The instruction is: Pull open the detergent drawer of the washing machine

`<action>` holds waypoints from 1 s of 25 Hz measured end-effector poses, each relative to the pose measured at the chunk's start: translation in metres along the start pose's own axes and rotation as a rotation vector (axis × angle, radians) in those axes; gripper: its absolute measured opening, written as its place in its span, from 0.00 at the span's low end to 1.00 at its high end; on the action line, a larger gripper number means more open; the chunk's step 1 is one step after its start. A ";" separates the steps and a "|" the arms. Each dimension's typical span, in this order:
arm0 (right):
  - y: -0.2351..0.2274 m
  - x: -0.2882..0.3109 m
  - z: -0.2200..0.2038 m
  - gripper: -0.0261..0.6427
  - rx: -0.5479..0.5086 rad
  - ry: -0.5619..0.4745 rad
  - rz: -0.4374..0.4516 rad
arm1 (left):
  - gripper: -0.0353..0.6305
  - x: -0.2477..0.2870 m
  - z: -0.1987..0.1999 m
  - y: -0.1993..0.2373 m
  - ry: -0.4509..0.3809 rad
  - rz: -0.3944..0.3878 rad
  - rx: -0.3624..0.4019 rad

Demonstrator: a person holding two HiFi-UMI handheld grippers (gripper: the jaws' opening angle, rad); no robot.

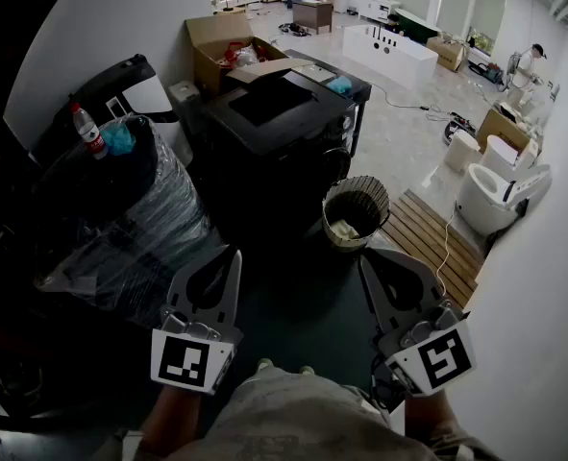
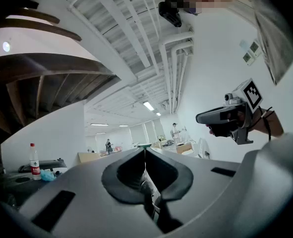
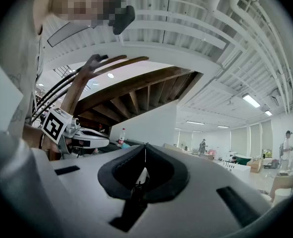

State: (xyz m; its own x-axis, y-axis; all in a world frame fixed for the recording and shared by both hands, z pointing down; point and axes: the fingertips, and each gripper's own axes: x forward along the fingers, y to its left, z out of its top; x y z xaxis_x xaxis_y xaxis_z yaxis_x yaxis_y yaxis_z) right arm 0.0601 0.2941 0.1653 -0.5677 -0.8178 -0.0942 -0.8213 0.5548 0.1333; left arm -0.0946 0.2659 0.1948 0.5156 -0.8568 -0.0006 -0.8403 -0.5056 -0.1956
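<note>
The dark washing machine (image 1: 274,123) stands ahead of me in the head view, its front in shadow, and I cannot make out the detergent drawer. My left gripper (image 1: 234,254) and right gripper (image 1: 364,255) are held level, side by side, well short of the machine. Both are shut with nothing between the jaws. In the left gripper view the jaws (image 2: 145,150) meet in a line, and the right gripper (image 2: 230,116) shows off to the side. The right gripper view shows its jaws (image 3: 145,146) pressed together, with the left gripper (image 3: 82,138) beside it.
A woven bin (image 1: 354,211) stands to the right of the machine, by a wooden slat platform (image 1: 428,243). On the left is a plastic-wrapped bulk (image 1: 139,209) with a bottle (image 1: 89,130) on it. A cardboard box (image 1: 228,51) stands behind, a toilet (image 1: 495,195) at far right.
</note>
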 end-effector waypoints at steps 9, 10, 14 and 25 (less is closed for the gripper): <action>-0.008 0.001 -0.017 0.08 0.009 0.019 0.027 | 0.08 0.006 -0.005 0.005 0.016 0.009 -0.010; -0.008 0.001 -0.017 0.08 0.009 0.019 0.029 | 0.08 0.006 -0.005 0.005 0.017 0.010 -0.008; -0.008 0.003 -0.019 0.08 0.024 0.013 0.041 | 0.08 0.007 -0.005 0.005 0.024 0.016 -0.001; -0.011 0.000 -0.021 0.45 0.084 -0.007 0.082 | 0.08 0.010 -0.006 -0.004 0.030 0.027 0.018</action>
State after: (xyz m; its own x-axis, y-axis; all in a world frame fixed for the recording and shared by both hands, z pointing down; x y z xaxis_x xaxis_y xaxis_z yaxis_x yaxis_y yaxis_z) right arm 0.0708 0.2850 0.1845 -0.6330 -0.7685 -0.0929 -0.7740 0.6306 0.0571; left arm -0.0865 0.2586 0.2017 0.4871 -0.8731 0.0235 -0.8507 -0.4803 -0.2138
